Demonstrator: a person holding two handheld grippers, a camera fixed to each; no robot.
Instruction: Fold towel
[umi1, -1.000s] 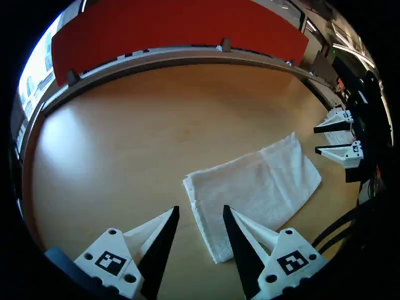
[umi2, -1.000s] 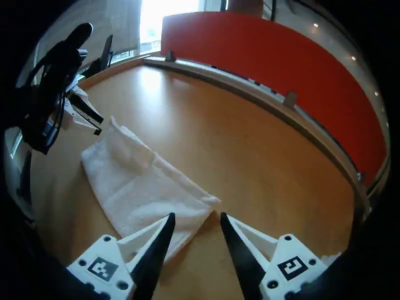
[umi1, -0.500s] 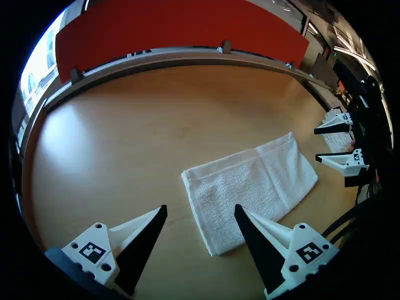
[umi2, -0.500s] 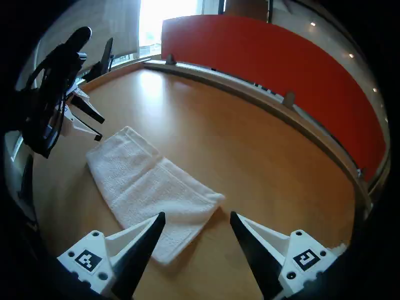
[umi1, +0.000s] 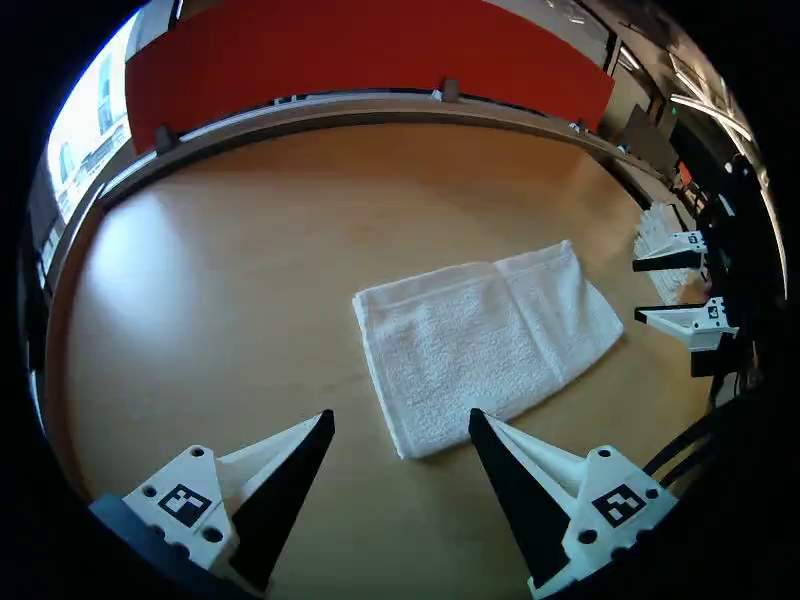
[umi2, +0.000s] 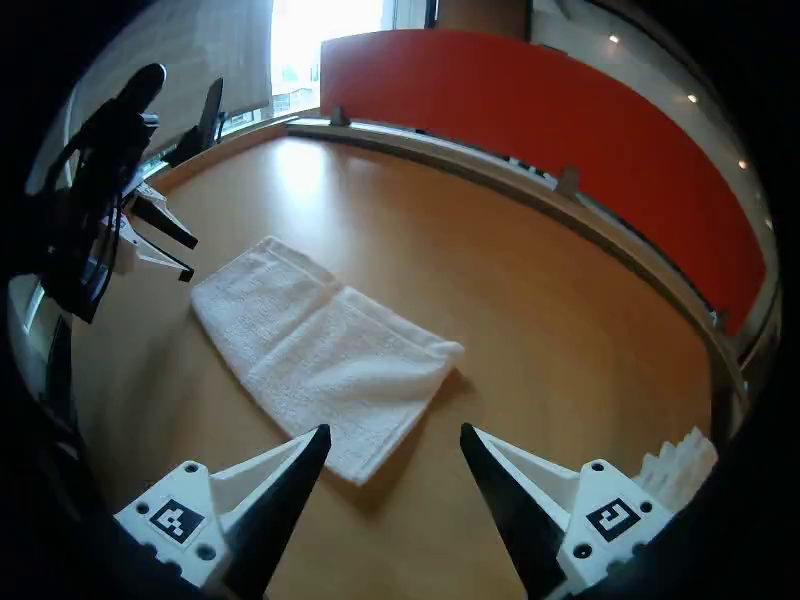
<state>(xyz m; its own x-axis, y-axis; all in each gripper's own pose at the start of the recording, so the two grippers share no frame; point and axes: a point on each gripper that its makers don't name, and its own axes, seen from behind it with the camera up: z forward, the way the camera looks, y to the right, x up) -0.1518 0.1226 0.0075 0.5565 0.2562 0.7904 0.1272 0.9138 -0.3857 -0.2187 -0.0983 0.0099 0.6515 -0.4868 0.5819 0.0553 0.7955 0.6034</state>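
Left gripper view: the left gripper (umi1: 400, 412) hovered over the wooden table (umi1: 220, 280), its two fingers spread wide and holding nothing. The white towel (umi1: 485, 340) lay flat on the table, folded into a rectangle with a fold line across it. Its near corner appeared between the fingers, gripped by neither. The right gripper (umi1: 636, 289) stood beyond the towel's far end, fingers parted and empty. Right gripper view: the towel lay ahead of that gripper's widely spread, empty fingers, and the left gripper stood off its far short edge, apart from the cloth. A red partition (umi1: 350, 50) ran along the table's back edge.
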